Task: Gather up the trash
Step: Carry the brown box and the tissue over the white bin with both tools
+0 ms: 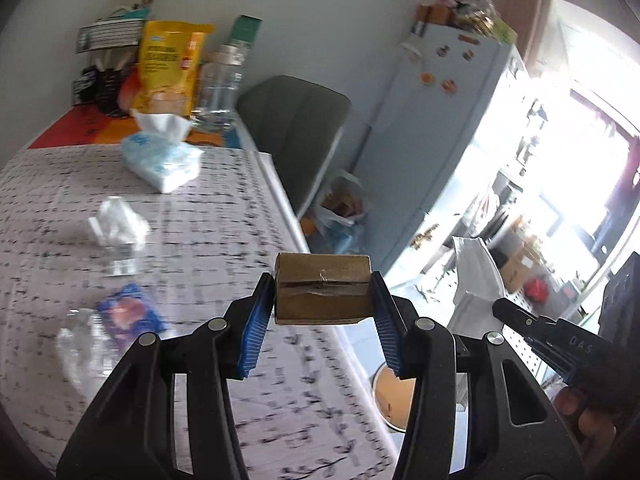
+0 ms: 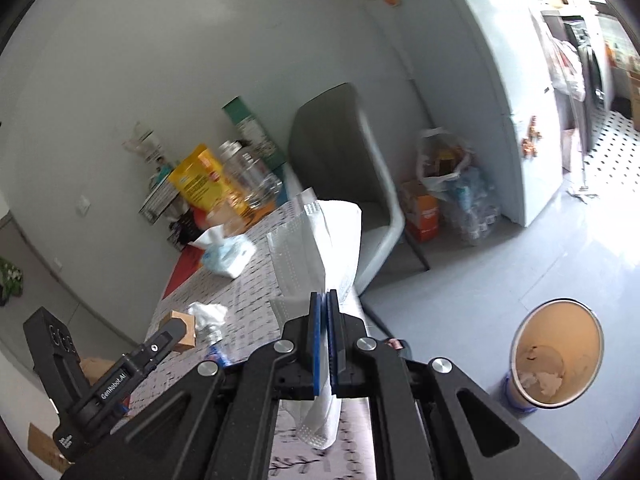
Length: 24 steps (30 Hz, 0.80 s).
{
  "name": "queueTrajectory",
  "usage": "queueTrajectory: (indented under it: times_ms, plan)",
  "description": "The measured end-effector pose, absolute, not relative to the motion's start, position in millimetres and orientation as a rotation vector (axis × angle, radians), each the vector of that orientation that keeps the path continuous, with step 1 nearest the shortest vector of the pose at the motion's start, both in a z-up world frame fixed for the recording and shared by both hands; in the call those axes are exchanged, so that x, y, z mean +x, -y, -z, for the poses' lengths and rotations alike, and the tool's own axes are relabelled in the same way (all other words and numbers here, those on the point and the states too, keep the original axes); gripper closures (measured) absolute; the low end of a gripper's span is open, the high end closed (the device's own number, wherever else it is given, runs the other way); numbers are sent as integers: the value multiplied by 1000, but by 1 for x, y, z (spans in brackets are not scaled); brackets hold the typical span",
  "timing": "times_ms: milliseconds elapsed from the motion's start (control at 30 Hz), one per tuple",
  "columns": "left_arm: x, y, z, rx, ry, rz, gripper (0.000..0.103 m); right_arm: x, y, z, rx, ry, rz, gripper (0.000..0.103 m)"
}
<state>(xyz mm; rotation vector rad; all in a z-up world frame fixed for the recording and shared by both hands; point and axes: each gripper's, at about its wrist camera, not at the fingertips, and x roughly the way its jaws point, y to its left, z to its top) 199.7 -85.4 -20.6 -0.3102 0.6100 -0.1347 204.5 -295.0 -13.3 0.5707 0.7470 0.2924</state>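
My left gripper point(image 1: 322, 292) is shut on a small brown cardboard box point(image 1: 322, 289), held above the table's right edge; the box also shows in the right wrist view point(image 2: 182, 330). My right gripper point(image 2: 325, 304) is shut on a white paper napkin point(image 2: 320, 240), which stands up from the jaws; it shows in the left wrist view too point(image 1: 476, 280). On the patterned tablecloth point(image 1: 200, 240) lie a crumpled white tissue point(image 1: 116, 222), a blue wrapper point(image 1: 130, 314) and a clear plastic scrap point(image 1: 78, 344). An open bin point(image 2: 558, 364) with trash inside stands on the floor at the right.
A tissue pack point(image 1: 160, 160), a yellow bag point(image 1: 170, 68), a clear jar point(image 1: 220, 84) and a green box point(image 1: 245, 30) sit at the table's far end. A grey chair point(image 1: 296, 128) stands beside the table. Bags of goods point(image 2: 452, 196) lean against the fridge point(image 1: 440, 128).
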Motion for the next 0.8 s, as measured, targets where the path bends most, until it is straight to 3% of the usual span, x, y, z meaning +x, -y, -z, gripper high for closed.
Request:
queueTrajectory:
  times_ms: [267, 800]
  plan:
    - [228, 161, 37, -265, -675, 229, 54, 195, 364, 39, 639, -737, -184, 99]
    - [282, 311, 116, -185, -847, 339, 54, 186, 488, 142, 805, -817, 10, 99]
